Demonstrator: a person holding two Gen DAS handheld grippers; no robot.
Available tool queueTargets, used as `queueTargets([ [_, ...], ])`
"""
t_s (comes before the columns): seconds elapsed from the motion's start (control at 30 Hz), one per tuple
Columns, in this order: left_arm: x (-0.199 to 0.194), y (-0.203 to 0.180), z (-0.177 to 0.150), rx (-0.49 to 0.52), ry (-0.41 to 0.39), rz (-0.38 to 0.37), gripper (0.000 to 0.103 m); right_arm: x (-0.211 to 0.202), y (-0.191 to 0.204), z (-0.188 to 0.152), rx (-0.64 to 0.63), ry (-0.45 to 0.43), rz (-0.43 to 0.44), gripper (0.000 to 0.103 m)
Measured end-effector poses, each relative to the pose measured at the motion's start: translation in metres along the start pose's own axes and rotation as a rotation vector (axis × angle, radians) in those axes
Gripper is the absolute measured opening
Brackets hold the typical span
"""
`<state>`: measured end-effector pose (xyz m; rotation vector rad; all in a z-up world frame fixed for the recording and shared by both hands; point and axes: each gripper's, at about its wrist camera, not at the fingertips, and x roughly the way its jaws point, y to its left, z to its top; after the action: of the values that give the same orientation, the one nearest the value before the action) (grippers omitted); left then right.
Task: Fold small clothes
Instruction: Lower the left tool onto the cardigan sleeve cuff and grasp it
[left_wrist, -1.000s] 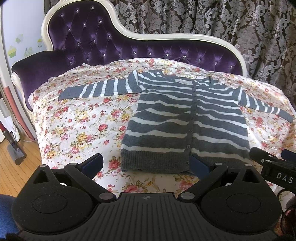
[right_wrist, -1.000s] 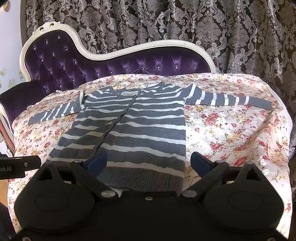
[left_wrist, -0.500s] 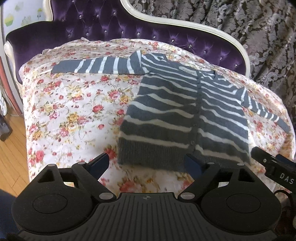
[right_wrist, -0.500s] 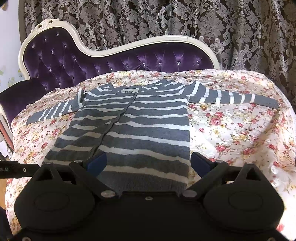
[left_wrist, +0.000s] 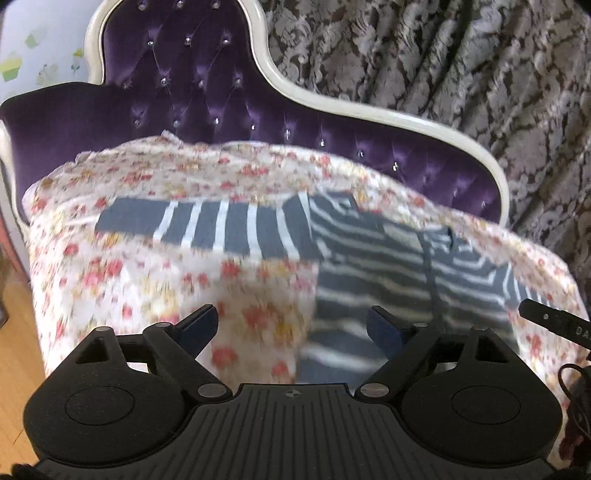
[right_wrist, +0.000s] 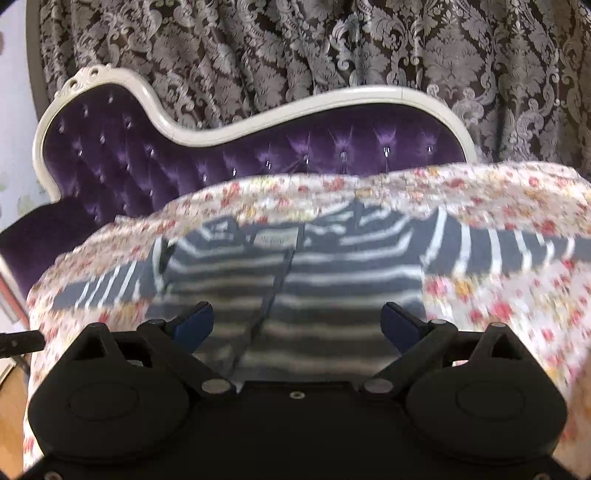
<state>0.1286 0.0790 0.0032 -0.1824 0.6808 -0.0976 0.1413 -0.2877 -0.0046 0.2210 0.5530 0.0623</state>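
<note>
Behind your work hangs a damask curtain (right_wrist: 332, 55) and a purple tufted sofa (left_wrist: 192, 96) draped in a floral sheet (left_wrist: 110, 266). One striped cardigan (right_wrist: 332, 273) lies flat on that sheet, collar toward the sofa back, hem toward you, both sleeves stretched sideways. Motion blur smears its stripes, and your tools hide the hem. Your left hand-held gripper (left_wrist: 291, 326) and right hand-held gripper (right_wrist: 297, 325) both gape wide, gripping nothing.

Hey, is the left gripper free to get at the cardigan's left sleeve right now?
Probably yes: the left gripper is open and the sleeve lies flat on the floral sheet with nothing between.
</note>
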Motion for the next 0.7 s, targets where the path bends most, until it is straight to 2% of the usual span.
queueTargets([
  [0.13,0.021,0.020,0.025,-0.023,-0.039,-0.031,0.088,0.026,-0.003,0.016,0.019,-0.017,0.003,0.098],
  [0.27,0.047,0.040,0.048,-0.048,-0.034,-0.047,0.090,0.049,-0.004,0.027,-0.004,-0.040,-0.003,0.097],
  [0.4,0.072,0.062,0.065,-0.070,-0.031,-0.004,0.091,0.070,-0.006,0.030,-0.042,-0.033,0.012,0.097],
  [0.57,0.100,0.099,0.075,-0.148,0.008,0.020,0.092,0.086,-0.015,0.027,0.007,0.032,0.067,0.097],
  [0.7,0.119,0.127,0.073,-0.216,0.031,0.034,0.091,0.086,-0.015,0.030,0.016,0.031,0.091,0.097],
])
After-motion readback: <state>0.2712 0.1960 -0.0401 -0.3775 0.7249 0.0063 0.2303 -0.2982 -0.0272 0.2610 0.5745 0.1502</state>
